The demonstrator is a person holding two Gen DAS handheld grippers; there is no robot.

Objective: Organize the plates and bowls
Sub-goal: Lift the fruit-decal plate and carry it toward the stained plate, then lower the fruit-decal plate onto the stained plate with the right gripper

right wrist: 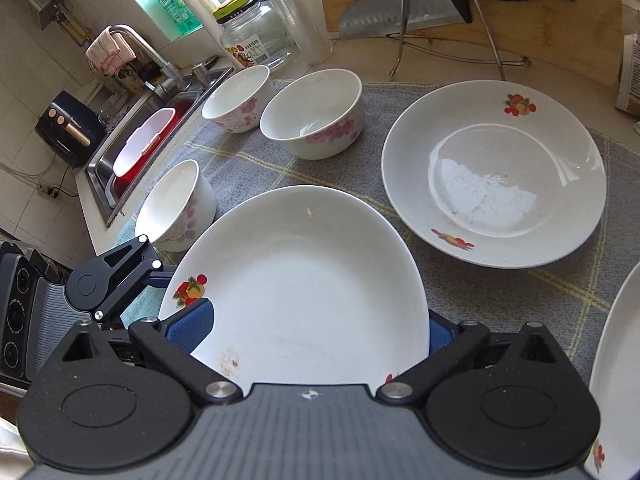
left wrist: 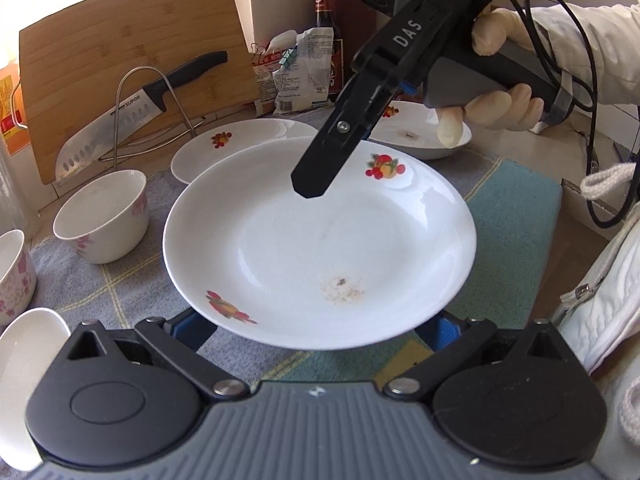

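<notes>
A white plate (left wrist: 320, 248) (right wrist: 312, 280) with fruit prints and a brown speck patch is raised over the checked cloth (left wrist: 120, 288), between both grippers. My left gripper (left wrist: 316, 328) is open; both blue pads (left wrist: 192, 330) sit under the plate's near rim. It shows in the right wrist view as the left gripper (right wrist: 156, 278), at the plate's left edge. My right gripper (right wrist: 316, 332) (left wrist: 320, 168) is open at the opposite rim, with one finger over the plate and the other under it. A second plate (right wrist: 492, 176) (left wrist: 224, 148) lies on the cloth beyond.
A third plate (left wrist: 420, 132) (right wrist: 612, 360) lies to the right. Three flowered bowls (right wrist: 316, 116) (right wrist: 238, 98) (right wrist: 180, 204) stand on the cloth near the sink (right wrist: 132, 152). A knife (left wrist: 120, 120) on a wire rack leans against the cutting board (left wrist: 132, 40). Bottles and packets stand behind.
</notes>
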